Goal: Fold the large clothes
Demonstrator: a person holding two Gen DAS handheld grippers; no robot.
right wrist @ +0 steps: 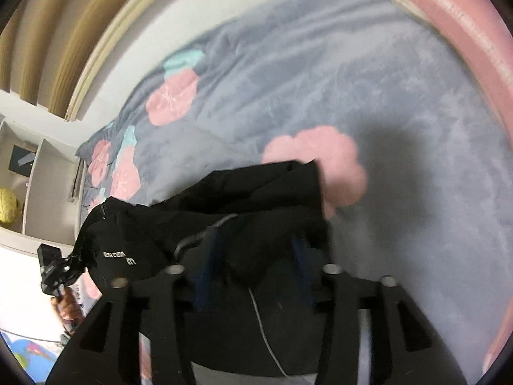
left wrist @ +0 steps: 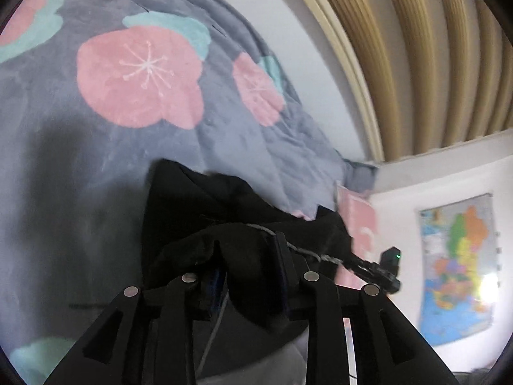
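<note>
A black garment (left wrist: 205, 205) hangs bunched above the bed, held at two places along one edge. My left gripper (left wrist: 248, 253) is shut on a fold of it, with cloth draped over the fingers. My right gripper (right wrist: 256, 250) is shut on another fold of the same garment (right wrist: 256, 192); white lettering (right wrist: 120, 256) shows on its left part. Each gripper shows small in the other's view: the right one (left wrist: 381, 269) to the left wrist view's right, the left one (right wrist: 54, 272) to the right wrist view's left. The fingertips are hidden by cloth.
A grey bedspread (left wrist: 96, 166) with pink flowers and teal leaves lies under the garment; it also fills the right wrist view (right wrist: 400, 128). A pink headboard (right wrist: 465, 48), a wood-slat wall (left wrist: 433, 48), a wall map (left wrist: 458, 266) and white shelves (right wrist: 38, 186) surround the bed.
</note>
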